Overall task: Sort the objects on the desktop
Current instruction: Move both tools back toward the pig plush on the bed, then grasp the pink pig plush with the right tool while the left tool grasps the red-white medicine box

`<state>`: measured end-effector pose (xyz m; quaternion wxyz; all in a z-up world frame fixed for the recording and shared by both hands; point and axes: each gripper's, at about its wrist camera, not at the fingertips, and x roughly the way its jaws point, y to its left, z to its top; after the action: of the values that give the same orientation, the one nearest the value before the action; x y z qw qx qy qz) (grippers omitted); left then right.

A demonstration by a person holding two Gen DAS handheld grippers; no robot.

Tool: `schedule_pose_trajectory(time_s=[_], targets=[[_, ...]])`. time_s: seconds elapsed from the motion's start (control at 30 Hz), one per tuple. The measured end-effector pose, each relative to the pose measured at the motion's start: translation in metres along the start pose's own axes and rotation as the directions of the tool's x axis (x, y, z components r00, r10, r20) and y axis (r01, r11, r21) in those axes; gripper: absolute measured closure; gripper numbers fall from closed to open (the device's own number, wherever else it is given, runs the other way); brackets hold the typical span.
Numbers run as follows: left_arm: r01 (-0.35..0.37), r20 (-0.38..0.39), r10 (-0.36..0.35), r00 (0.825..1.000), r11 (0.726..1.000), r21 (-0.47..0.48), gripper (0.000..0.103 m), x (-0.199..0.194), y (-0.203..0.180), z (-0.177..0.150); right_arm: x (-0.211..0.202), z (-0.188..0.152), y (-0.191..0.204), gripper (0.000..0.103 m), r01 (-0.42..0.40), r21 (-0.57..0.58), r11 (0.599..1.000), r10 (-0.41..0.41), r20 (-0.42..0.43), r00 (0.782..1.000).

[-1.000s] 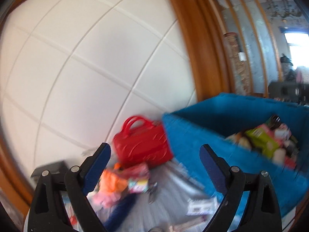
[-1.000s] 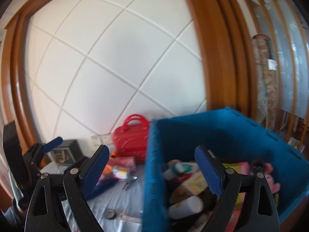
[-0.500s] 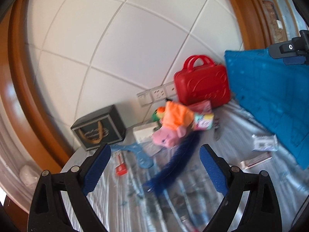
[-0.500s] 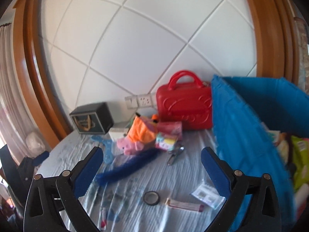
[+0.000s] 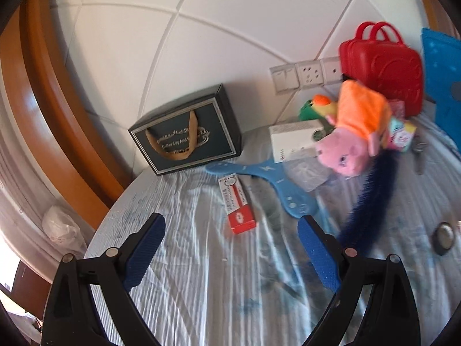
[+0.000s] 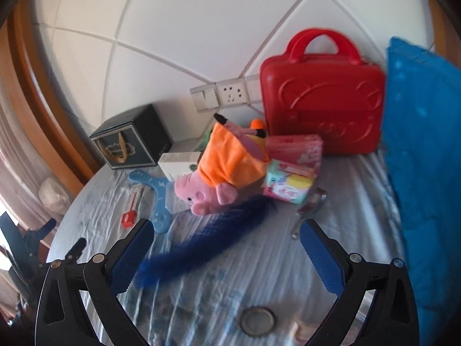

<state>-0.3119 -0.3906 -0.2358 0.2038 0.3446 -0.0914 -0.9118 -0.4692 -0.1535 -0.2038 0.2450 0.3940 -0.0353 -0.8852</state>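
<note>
My left gripper [image 5: 230, 229] is open above the pale striped tablecloth [image 5: 201, 288], nothing between its fingers; a red and white small box [image 5: 237, 204] lies just beyond it. My right gripper [image 6: 226, 230] is open too, over a dark blue furry strip [image 6: 207, 248]. Behind that strip lie a pink pig plush in an orange dress [image 6: 219, 173], a colourful packet [image 6: 288, 184], a pink pack [image 6: 296, 147] and a nail clipper [image 6: 311, 207]. A blue boomerang [image 5: 270, 178] and a white box [image 5: 296, 139] sit left of the plush. The blue bin [image 6: 426, 158] stands at the right.
A red carry case [image 6: 322, 101] stands against the tiled wall beside the bin. A dark gift box [image 5: 184, 138] stands at the back left. A tape roll [image 6: 258, 321] lies near the front. Wall sockets [image 5: 308, 73] sit behind. The table's round edge [image 5: 115, 207] falls away left.
Both views have swung down and left, away from the blue bin and onto the items on the table. Both grippers are lower and nearer the cloth. The right jaws stand slightly wider.
</note>
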Motion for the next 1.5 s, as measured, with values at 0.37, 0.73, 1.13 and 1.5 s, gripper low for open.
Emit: schedule_pose_trajectory(time_s=[0.37,0.73,1.13,1.5], targets=[[0.036,-0.129,-0.048,0.990,0.995,-0.093,0.009,0.143,0.009,0.003,0.165,0.015,-0.018,0.000,0.002,0.194,0.981,0.035,-0.182,0.983],[0.045,-0.221,-0.078,0.972,0.988,-0.151,0.026,0.201,0.026,-0.024,0.199,0.015,-0.028,0.000,-0.025,0.257,0.966,0.076,-0.191,0.979],[0.024,-0.200,-0.045,0.979,0.994,-0.102,0.026,0.207,0.023,-0.022,0.253,0.040,0.000,0.003,-0.001,0.279,0.960,0.045,-0.151,0.988],[0.122,-0.171,-0.145,0.974,0.982,-0.142,0.062,0.198,0.029,-0.025,0.200,0.035,0.030,0.034,-0.026,-0.056,0.998,0.019,-0.116,0.993]])
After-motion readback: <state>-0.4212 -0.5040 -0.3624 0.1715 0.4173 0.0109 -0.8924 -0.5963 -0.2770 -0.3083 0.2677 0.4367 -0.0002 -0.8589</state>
